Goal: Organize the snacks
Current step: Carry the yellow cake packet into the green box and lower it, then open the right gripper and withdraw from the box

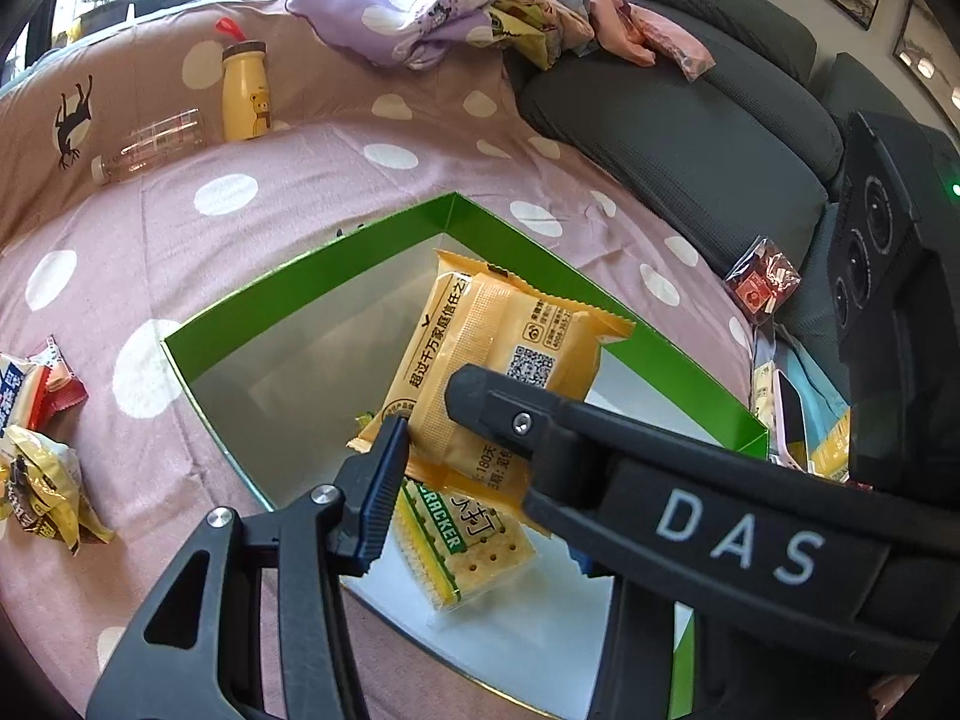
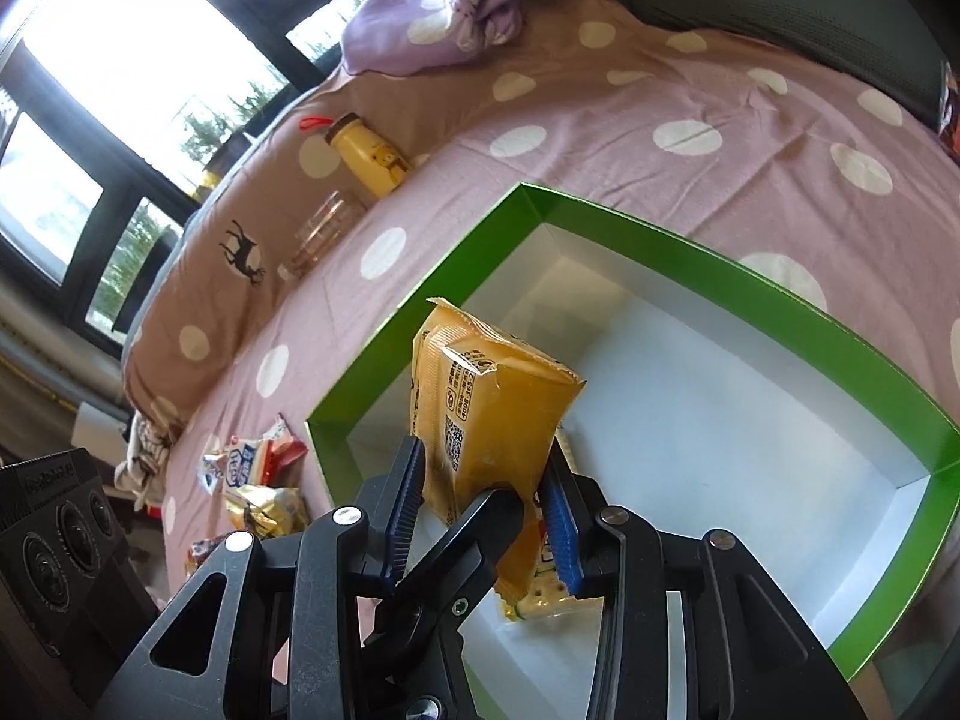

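Right tool (image 2: 483,450) was clamped on the orange biscuit packet (image 2: 492,414), blue pads pressed to both of its sides, and the packet stood on end just above the floor of the green box (image 2: 750,294). The left tool (image 1: 456,432) was in there too: one pad touched the packet's edge, but a black arm marked DAS covered its other finger, so we could not tell whether it gripped or only steadied. Below the packet lay the cracker pack (image 1: 468,546), flat in the box's near corner. To place this well, we judged, we should lower it, tip it flat beside the crackers rather than on them, and part the jaws only once it rested. More loose snacks (image 1: 36,420) waited on the bed, well apart from the box
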`<state>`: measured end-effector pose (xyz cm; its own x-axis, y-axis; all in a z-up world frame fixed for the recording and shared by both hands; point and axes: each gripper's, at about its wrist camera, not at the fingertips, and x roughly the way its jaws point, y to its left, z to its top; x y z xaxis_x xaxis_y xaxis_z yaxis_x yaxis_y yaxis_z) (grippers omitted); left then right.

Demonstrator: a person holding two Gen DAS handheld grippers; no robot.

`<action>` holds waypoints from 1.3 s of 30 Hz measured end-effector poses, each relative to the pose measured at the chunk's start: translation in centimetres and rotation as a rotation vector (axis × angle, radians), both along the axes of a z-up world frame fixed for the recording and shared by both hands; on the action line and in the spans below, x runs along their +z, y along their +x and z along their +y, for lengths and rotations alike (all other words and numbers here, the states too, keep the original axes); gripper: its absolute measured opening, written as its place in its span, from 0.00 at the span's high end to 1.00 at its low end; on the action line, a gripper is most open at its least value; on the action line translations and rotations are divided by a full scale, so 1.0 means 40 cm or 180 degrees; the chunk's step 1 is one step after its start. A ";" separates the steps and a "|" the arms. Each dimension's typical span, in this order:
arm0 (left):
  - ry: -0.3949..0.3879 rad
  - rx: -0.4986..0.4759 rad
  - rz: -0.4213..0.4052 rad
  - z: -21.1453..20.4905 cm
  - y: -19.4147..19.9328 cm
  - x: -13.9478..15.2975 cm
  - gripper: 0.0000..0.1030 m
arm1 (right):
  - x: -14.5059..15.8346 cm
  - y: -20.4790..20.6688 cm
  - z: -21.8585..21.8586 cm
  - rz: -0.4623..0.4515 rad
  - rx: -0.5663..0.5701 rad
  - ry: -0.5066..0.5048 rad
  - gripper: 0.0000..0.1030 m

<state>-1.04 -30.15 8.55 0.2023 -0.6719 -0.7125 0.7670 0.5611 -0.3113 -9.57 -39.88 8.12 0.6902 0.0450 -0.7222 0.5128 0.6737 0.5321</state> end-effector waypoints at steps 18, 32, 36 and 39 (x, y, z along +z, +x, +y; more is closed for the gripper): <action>0.0074 0.0221 -0.0104 0.049 0.015 0.012 0.48 | -0.019 0.002 -0.024 0.0145 -0.0351 -0.0016 0.48; 0.0025 0.1174 -0.0302 0.395 0.043 0.076 0.32 | -0.061 0.102 0.051 0.0697 -0.0321 -0.0410 0.31; 0.0032 0.1502 -0.0289 0.494 0.047 0.074 0.32 | -0.047 0.102 0.077 0.0610 -0.0436 -0.0520 0.31; -0.0039 0.1688 -0.0240 0.569 0.048 0.068 0.32 | -0.029 0.092 0.084 0.0605 -0.0588 -0.0673 0.32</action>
<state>0.89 -7.41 11.29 0.5667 -0.4717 -0.6756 0.3998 0.8744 -0.2751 -5.89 -36.52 6.95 0.5249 -0.2329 -0.8187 0.7132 0.6454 0.2737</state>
